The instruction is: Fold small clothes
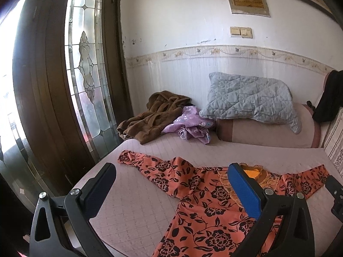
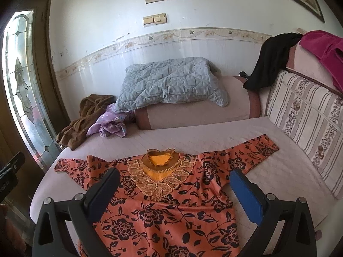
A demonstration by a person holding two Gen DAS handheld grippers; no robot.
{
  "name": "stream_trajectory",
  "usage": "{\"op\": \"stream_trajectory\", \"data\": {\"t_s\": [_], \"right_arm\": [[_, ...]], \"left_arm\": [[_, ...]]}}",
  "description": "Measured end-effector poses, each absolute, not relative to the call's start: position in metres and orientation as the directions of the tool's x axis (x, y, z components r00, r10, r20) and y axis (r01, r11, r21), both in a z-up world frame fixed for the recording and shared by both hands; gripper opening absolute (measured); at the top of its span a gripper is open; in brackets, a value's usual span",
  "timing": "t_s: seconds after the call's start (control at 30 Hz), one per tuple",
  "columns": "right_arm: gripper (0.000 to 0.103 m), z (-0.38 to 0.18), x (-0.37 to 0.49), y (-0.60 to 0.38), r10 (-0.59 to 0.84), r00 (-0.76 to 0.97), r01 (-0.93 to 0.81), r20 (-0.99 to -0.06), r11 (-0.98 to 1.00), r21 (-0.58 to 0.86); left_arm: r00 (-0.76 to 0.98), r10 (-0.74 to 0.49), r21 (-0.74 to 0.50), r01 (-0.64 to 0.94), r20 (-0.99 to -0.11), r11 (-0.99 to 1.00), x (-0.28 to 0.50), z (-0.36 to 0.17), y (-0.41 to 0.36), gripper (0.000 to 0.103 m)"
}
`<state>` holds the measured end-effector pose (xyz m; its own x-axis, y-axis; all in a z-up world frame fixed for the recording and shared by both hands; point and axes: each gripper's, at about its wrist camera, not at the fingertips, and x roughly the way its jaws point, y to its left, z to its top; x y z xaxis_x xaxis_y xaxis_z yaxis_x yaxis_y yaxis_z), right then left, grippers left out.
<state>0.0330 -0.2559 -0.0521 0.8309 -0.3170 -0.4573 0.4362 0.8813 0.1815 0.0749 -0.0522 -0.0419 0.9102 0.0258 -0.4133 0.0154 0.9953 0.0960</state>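
- With the orange floral top (image 2: 163, 209) already laid flat and face up on the pale quilted bed cover (image 2: 193, 137), neckline toward the wall and both sleeves spread out sideways, I judge the step in hand to be the first fold, most likely bringing a sleeve in across the body.
- To do it well, I would pinch each sleeve near its cuff, lift only enough to clear the cloth, and lay it straight across the chest so that no crease runs under the gold embroidered collar (image 2: 159, 171).
- I would keep the hem square to the bed edge, since the fabric looks thin and likely to slide.
- My left gripper (image 1: 171, 184) hovers over the top's left shoulder, its jaws spread wide and nothing between them; the blue pad (image 1: 246, 192) shows bare.
- My right gripper (image 2: 174, 188) hangs above the chest of the top, equally wide apart and empty, touching no cloth as far as I can see.
- Beyond the top, near the wall, a brown garment (image 2: 85, 117) and a lilac printed one (image 2: 111, 124) lie crumpled beside a grey quilted pillow (image 2: 169, 81), seemingly waiting their turn.
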Motion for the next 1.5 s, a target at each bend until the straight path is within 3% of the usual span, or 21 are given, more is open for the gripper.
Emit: {"op": "stream_trajectory", "data": {"t_s": [0.57,0.97,1.1,1.23,1.3,1.37,1.5], "right_arm": [[0.103,-0.035,0.014,-0.259,-0.385,0.813,0.479,-0.437,0.869,0.126],[0.103,-0.063,0.032,-0.289,-0.408,0.754,0.532,-0.515,0.839,0.116],[0.103,-0.093,0.055,-0.331,-0.377,0.741,0.539,-0.556,0.828,0.157],[0.103,-0.146,0.082,-0.425,-0.296,0.734,0.559,-0.611,0.774,0.297],[0.103,-0.186,0.096,-0.483,-0.282,0.665,0.633,-0.692,0.704,0.322],[0.102,-0.229,0.101,-0.546,-0.220,0.629,0.690,-0.746,0.601,0.405],[0.089,-0.285,0.094,-0.632,-0.185,0.639,0.748,-0.747,0.373,0.548]], "left_arm": [[0.913,-0.052,0.072,0.089,-0.404,0.993,0.064,-0.034,-0.064,0.103],[0.897,-0.064,0.086,0.113,-0.438,0.990,0.096,-0.058,-0.087,0.103],[0.836,-0.128,0.045,0.179,-0.533,0.983,0.135,-0.095,-0.104,0.103],[0.687,-0.170,-0.027,0.214,-0.707,0.976,0.197,-0.173,-0.123,0.103],[0.594,-0.139,-0.029,0.191,-0.792,0.981,0.228,-0.220,-0.130,0.103],[0.568,-0.111,-0.016,0.170,-0.815,0.985,0.242,-0.246,-0.133,0.103],[0.544,-0.045,0.044,0.149,-0.838,0.988,0.268,-0.274,-0.138,0.103]]}}
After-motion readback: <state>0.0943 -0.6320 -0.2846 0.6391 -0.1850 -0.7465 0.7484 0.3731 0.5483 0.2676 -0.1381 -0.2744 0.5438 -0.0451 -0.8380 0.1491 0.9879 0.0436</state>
